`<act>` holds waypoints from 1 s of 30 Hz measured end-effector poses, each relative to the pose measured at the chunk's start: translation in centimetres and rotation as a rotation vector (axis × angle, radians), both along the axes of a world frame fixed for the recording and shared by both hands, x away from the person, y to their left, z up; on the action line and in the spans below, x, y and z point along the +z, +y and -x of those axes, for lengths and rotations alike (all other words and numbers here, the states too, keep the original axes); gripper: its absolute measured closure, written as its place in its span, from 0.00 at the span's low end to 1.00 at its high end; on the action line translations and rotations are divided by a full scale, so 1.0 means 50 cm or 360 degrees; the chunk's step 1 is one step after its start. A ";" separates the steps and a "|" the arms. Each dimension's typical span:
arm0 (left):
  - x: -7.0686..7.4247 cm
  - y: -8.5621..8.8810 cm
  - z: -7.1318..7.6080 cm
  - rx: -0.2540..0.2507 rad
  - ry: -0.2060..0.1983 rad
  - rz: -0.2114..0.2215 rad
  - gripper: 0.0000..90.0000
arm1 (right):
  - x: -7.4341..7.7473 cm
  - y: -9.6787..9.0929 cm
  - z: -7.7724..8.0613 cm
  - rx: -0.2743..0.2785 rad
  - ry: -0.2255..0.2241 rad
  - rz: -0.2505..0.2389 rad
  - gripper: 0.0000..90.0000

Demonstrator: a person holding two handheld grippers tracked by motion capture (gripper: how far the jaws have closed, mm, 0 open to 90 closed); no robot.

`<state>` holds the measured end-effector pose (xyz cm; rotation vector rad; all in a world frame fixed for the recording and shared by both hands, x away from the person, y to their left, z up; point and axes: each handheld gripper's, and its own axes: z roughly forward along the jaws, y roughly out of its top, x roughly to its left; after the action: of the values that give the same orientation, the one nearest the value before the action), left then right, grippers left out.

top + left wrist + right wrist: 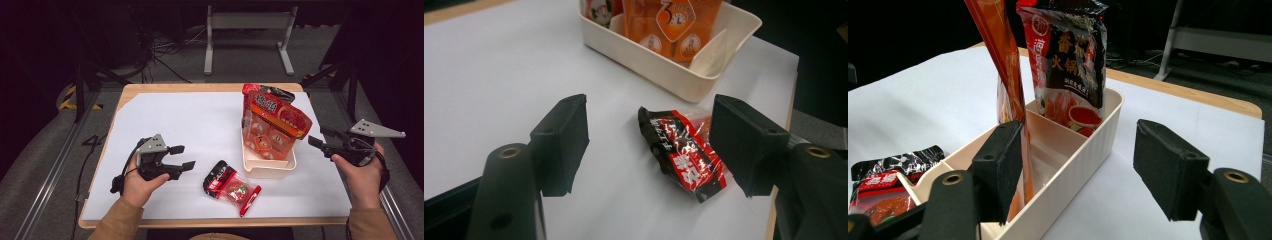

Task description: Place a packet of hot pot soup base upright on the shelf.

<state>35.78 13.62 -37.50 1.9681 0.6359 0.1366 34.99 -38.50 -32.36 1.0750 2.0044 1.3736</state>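
Left gripper view shows the left gripper (649,145) with jaws apart around the sachet (684,152) lying flat beside the tray (659,75), seemingly lined up to grab it, while the right gripper (320,138) waits empty and wide

Orange pouch (998,55) top cut off

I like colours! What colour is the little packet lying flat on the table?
The little packet is black and red with a clear part; the left gripper view shows it best.
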 end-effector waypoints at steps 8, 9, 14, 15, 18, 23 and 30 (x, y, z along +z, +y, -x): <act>-0.048 -0.038 0.004 -0.0027 0.0092 -0.0016 0.39 | -0.001 0.001 -0.003 -0.0002 -0.0006 0.0008 0.40; -0.054 -0.041 0.005 -0.0032 0.0111 -0.0019 0.40 | 0.000 0.002 -0.004 -0.0006 -0.0005 0.0011 0.40; -0.074 -0.052 0.005 -0.0027 0.0146 -0.0020 0.41 | -0.003 0.001 -0.008 -0.0006 -0.0008 0.0016 0.40; -0.079 -0.054 0.006 -0.0024 0.0144 -0.0023 0.41 | -0.004 0.001 -0.009 -0.0012 -0.0003 0.0013 0.40; -0.092 -0.057 0.004 -0.0026 0.0110 -0.0003 0.42 | -0.005 0.002 -0.011 -0.0012 -0.0004 0.0025 0.40; -0.104 -0.061 0.004 -0.0013 0.0135 -0.0044 0.45 | -0.007 0.004 -0.012 -0.0035 -0.0010 0.0069 0.39; -0.120 -0.070 0.002 0.0004 0.0203 -0.0129 0.44 | -0.013 0.003 -0.015 -0.0048 -0.0002 0.0087 0.39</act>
<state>35.68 10.13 -43.52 2.0666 0.7255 0.0391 35.75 -38.36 -32.99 1.0755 2.0049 1.2964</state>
